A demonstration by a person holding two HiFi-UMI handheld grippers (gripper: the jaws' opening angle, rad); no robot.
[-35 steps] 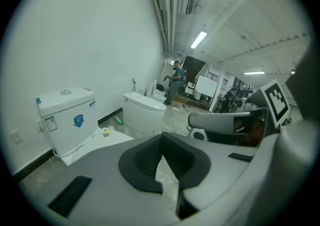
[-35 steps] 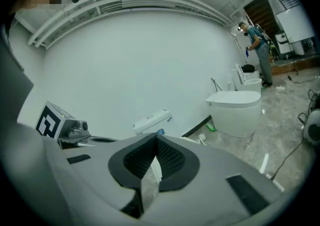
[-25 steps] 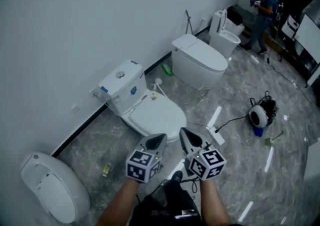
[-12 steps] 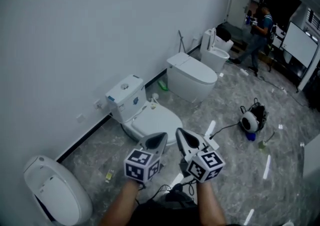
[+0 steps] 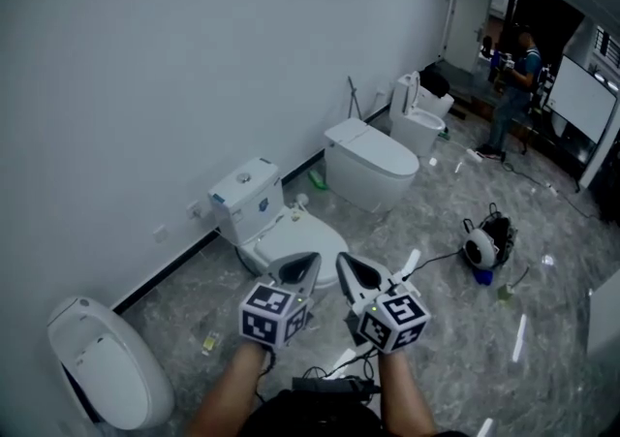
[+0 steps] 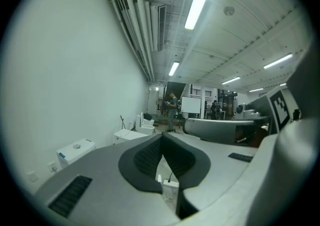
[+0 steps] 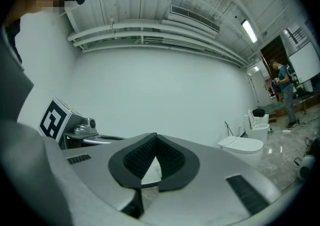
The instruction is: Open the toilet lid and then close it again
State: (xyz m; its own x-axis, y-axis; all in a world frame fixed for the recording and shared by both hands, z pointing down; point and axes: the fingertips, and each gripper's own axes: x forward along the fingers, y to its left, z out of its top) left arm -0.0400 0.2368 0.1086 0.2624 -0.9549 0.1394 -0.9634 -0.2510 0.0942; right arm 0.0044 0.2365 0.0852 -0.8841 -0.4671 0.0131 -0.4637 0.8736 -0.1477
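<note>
The white toilet [image 5: 289, 231] stands against the wall with its lid down and its tank [image 5: 246, 194] behind it. My left gripper [image 5: 310, 260] and right gripper [image 5: 342, 262] hover side by side above the floor in front of the bowl, apart from it. Both are shut with nothing between the pads. In the left gripper view the jaws [image 6: 161, 138] meet at the tip, with the tank [image 6: 75, 151] low at the left. The right gripper view shows its jaws [image 7: 156, 138] pressed together and pointing at the wall.
A tankless toilet [image 5: 372, 164] and one with a raised lid [image 5: 416, 112] stand further along the wall. Another white toilet [image 5: 95, 367] lies at the near left. A helmet-like device [image 5: 480, 247] and a power strip [image 5: 408, 266] lie on the floor. A person [image 5: 511, 77] stands at the far right.
Both grippers have risen away from the toilet, still shut and side by side. The head view has lifted and shows more of the room; the far person has shifted.
</note>
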